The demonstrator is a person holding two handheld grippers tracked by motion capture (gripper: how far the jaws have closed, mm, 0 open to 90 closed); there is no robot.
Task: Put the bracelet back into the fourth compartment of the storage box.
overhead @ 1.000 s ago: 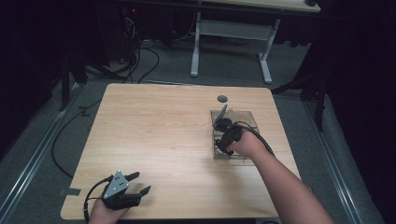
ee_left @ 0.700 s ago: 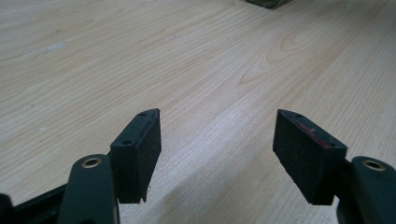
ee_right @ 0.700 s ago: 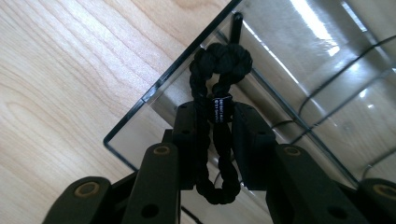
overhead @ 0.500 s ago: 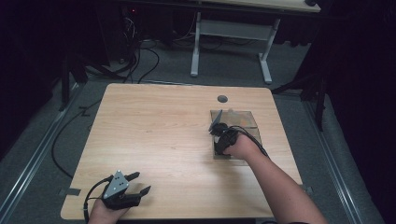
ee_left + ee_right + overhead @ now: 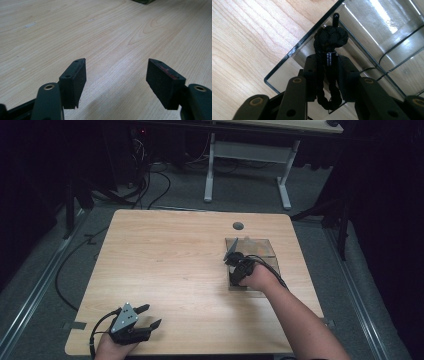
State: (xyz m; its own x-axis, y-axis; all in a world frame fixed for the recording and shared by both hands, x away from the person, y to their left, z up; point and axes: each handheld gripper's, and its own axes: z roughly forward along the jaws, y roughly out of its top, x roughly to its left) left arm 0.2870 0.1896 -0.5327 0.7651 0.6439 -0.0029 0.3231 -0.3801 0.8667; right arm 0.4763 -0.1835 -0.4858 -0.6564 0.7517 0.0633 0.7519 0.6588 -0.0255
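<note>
Black braided cord [image 5: 328, 67], bundled with a knot at its far end, is pinched between the jaws of the right gripper [image 5: 327, 72] just over the near-left corner of a clear plastic tray [image 5: 372, 32] on the wooden table [image 5: 170, 265], so I'd say the carrying is about done and only lowering and letting go are left. The bundle's long axis runs along the jaws, knot end pointing away towards the tray's wall. The left gripper [image 5: 116, 80] rests spread and empty at the table's near edge.
</note>
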